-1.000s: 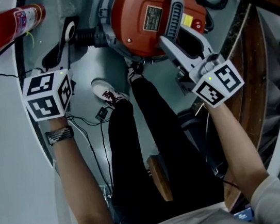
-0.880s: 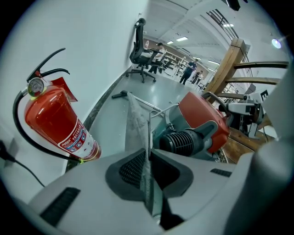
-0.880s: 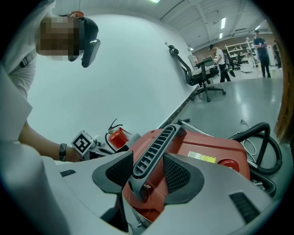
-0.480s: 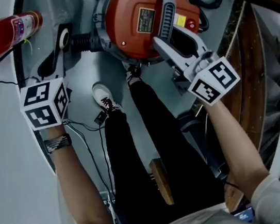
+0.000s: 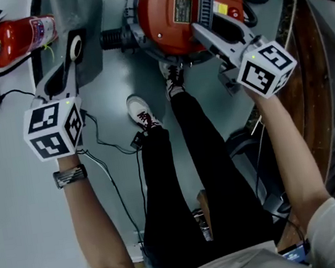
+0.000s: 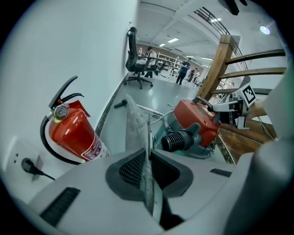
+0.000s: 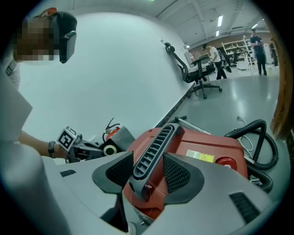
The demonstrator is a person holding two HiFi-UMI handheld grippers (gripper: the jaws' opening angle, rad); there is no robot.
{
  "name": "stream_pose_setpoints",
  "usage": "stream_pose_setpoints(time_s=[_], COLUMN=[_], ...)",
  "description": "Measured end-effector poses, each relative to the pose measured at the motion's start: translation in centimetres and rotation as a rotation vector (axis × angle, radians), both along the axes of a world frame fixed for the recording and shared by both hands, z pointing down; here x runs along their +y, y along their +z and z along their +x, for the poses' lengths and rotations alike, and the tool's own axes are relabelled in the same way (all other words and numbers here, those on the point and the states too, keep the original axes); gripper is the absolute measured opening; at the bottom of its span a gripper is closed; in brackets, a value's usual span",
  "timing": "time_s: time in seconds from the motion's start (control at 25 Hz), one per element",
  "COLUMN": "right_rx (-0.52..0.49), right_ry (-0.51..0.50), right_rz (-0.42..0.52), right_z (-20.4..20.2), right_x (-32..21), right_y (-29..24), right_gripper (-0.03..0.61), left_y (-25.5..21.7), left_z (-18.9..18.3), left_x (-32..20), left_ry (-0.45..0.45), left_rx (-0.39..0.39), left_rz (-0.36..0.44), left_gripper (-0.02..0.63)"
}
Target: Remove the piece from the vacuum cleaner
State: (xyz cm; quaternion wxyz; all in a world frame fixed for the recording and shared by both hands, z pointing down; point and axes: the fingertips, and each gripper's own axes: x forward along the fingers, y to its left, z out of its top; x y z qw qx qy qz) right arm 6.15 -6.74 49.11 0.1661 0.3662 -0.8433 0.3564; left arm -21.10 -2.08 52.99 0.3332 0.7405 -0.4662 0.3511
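Since the piece (image 6: 134, 121) looks free of the vacuum cleaner (image 5: 170, 24), little remains.
Left tongs (image 6: 148, 158) pinch it; right tongs (image 7: 149, 172) clamp the handle (image 7: 155, 144).

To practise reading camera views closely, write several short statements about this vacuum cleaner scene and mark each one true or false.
1. The left gripper has its fingers shut on a thin grey sheet-like piece. True.
2. The right gripper is open and empty. False: its fingers clasp the ribbed grey handle of the round red vacuum cleaner.
3. A red fire extinguisher is beside the white wall. True.
4. The grey piece sits in the vacuum cleaner's black ribbed inlet. False: it is held clear of the inlet, which is bare.
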Motion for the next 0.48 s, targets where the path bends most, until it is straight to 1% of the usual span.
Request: stream_pose_setpoints(time_s=[0.16,0.24,0.36,0.48], right_rx=[0.046,0.049,0.041,0.079], right_ry=[0.029,0.054,0.102,0.072], right_rz=[-0.024,-0.023,-0.060,-0.051], right_z=[0.6,0.9,2.2,2.2], right_x=[0.3,0.8,2.3,3.7], right_y=[0.2,-0.3,-0.3,-1.0], right_gripper=[0.207,0.207,0.207,0.206], left_y=[-2.1,-2.8,-3.9,-5.1], left_z=[-0.8,-1.0,-0.7,-0.6], left_x=[0.9,1.4,1.9,2.3], left_ry=[0.016,0.005,-0.020,-0.041], left_rx=[-0.023,-0.023,-0.009,0.005], left_rz=[0.006,0.007,0.012,0.021], left_gripper=[0.029,0.029,0.029,0.029])
